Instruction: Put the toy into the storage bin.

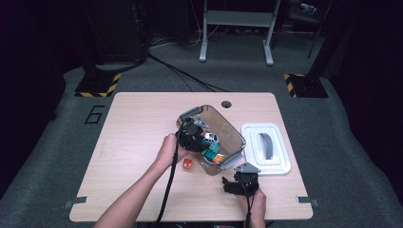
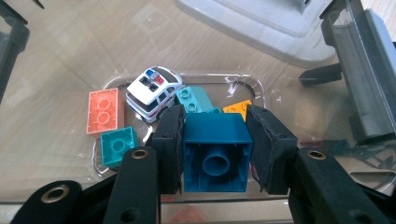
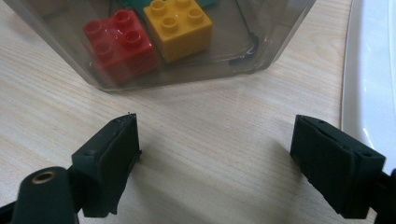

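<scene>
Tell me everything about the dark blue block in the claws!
The blue block is a square plastic brick, dark teal, seen from its hollow underside with a round tube in the middle. The left gripper squeezes it between both black pads, holding it over the clear bin, above the toy police car and other bricks.

A bin [image 1: 236, 137] sits mid-counter [image 1: 138, 123] with a toy car [image 2: 153, 92] and bricks [image 2: 105, 111] in it. Its lid [image 1: 280, 161] lies just to the right; one brick [image 1: 187, 164] lies on the counter left of the bin.
</scene>
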Demonstrator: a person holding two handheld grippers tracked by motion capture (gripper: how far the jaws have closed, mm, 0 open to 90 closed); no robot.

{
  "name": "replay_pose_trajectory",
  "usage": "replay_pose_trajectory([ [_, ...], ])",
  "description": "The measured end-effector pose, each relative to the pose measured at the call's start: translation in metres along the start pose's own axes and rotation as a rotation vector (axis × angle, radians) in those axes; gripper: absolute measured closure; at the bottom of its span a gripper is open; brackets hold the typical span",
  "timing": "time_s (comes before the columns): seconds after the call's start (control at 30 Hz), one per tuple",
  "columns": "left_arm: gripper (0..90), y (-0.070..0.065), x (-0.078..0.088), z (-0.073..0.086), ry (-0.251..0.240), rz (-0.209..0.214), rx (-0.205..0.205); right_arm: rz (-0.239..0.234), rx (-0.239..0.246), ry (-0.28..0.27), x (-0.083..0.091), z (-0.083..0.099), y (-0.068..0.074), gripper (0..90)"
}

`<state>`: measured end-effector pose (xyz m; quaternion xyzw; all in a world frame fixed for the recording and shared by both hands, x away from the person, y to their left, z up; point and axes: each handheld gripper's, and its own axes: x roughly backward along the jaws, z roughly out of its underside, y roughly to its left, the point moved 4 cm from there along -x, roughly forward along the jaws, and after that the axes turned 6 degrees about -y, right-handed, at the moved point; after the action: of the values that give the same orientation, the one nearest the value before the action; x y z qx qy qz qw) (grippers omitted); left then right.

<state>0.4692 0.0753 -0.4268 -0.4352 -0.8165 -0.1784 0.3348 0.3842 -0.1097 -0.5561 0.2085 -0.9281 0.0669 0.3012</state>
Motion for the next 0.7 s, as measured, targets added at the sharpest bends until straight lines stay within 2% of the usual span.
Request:
replay_pose_trajectory([
  [0.17, 58.2, 0.000, 0.004, 0.001, -0.001, 0.004, 0.006, 0.004, -0.003, -0.003, 0.000, 0.000, 0.000, 15.0],
  [0.27, 52.4, 0.000, 0.007, 0.002, 0.002, 0.006, 0.013, 0.004, -0.003, -0.002, 0.000, 0.000, 0.000, 15.0],
  [0.3, 52.4, 0.001, 0.009, 0.002, -0.002, 0.000, 0.016, 0.002, -0.002, -0.002, 0.000, 0.000, 0.000, 15.0],
  [0.37, 40.2, 0.002, 0.016, 0.003, -0.018, -0.025, 0.031, 0.007, -0.005, -0.004, 0.000, 0.000, 0.000, 15.0],
  [0.4, 37.7, 0.002, 0.016, 0.003, -0.018, -0.025, 0.031, 0.007, -0.005, -0.004, 0.000, 0.000, 0.000, 15.0],
  [0.43, 37.7, 0.002, 0.021, 0.004, -0.040, -0.034, 0.039, 0.000, -0.001, 0.000, 0.000, 0.000, 0.000, 15.0],
  [0.53, 28.0, 0.005, 0.032, 0.007, -0.068, -0.053, 0.040, 0.006, -0.004, -0.003, 0.000, 0.000, 0.000, 15.0],
  [0.63, 21.1, 0.009, 0.050, 0.017, -0.106, -0.101, 0.054, 0.006, -0.005, -0.003, 0.000, 0.000, 0.000, 15.0],
  [0.7, 17.8, 0.012, 0.058, 0.025, -0.114, -0.123, 0.063, 0.004, -0.003, -0.003, 0.000, 0.000, 0.000, 15.0],
])
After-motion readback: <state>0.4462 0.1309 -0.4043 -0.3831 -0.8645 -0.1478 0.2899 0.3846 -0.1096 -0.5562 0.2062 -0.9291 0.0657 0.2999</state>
